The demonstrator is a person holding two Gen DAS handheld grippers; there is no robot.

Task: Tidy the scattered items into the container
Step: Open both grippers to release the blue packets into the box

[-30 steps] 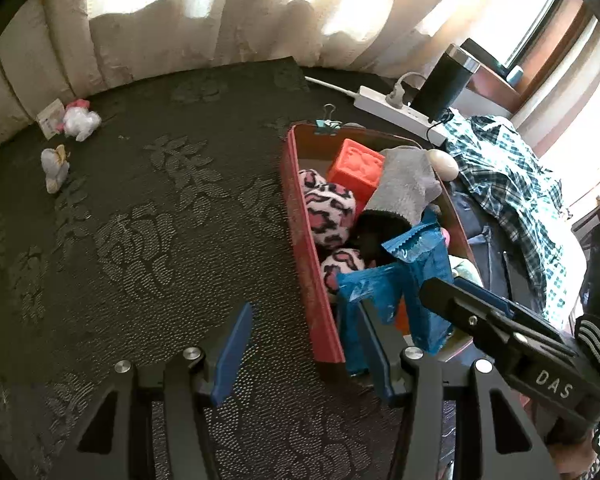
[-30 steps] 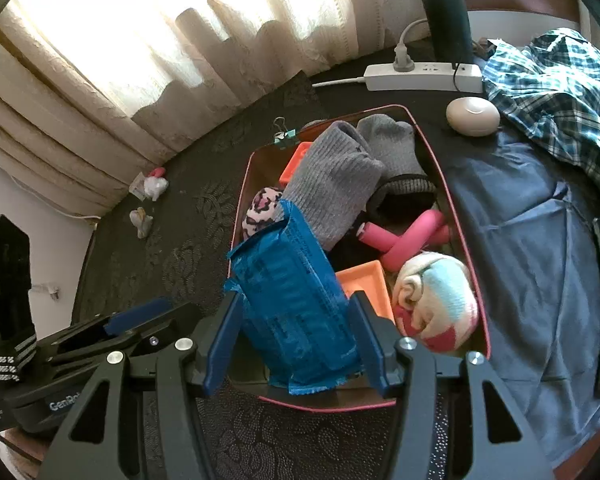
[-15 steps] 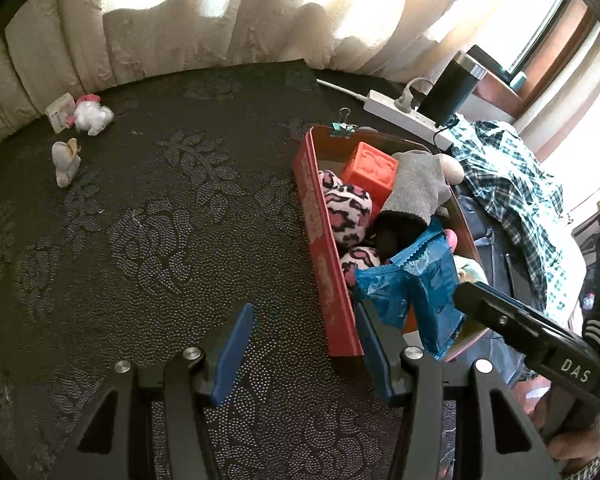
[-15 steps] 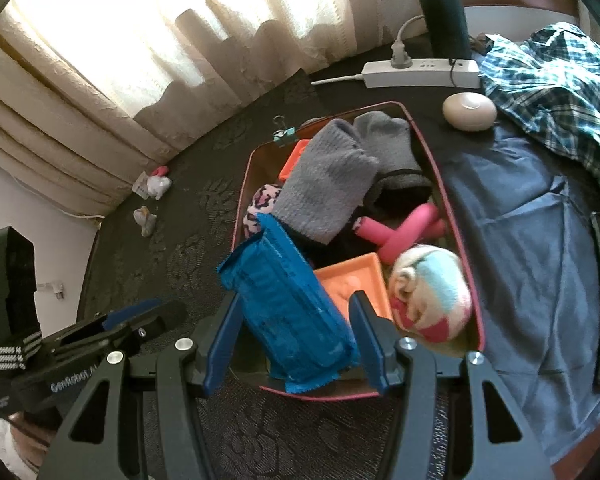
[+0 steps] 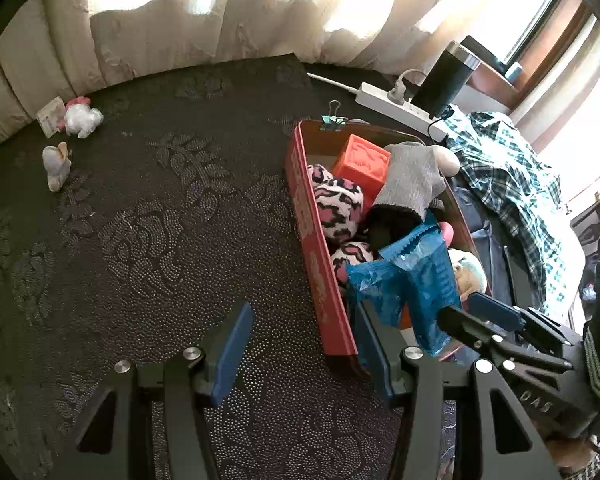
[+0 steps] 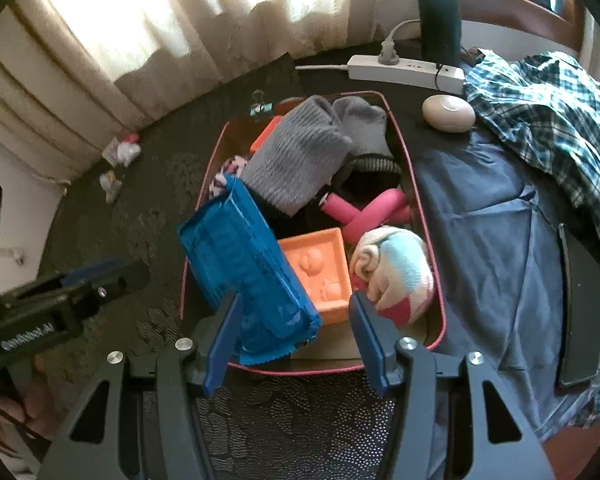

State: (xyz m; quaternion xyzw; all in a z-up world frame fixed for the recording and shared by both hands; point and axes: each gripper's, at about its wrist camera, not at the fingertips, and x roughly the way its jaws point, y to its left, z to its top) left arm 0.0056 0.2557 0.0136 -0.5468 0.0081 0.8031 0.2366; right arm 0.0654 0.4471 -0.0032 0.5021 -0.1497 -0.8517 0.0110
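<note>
Left claw (image 5: pixel 302 350): spread wide, carrying nothing, hovering over the counter (image 5: pixel 159 260) beside the red container (image 5: pixel 320 276) at its right finger. Right claw (image 6: pixel 293 334): gaping, blue packet (image 6: pixel 247 272) leaning free against its left finger inside the container; judged best nudging it flat before withdrawing.

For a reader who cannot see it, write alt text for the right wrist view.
The open right gripper sits above a red container holding a blue packet, gray socks, orange block and rolled sock.

Dark floral-embossed tabletop (image 5: pixel 147 240), red container (image 5: pixel 320 268), two small figurines (image 5: pixel 57 164), power strip (image 6: pixel 404 70), plaid shirt (image 6: pixel 548 108)
</note>
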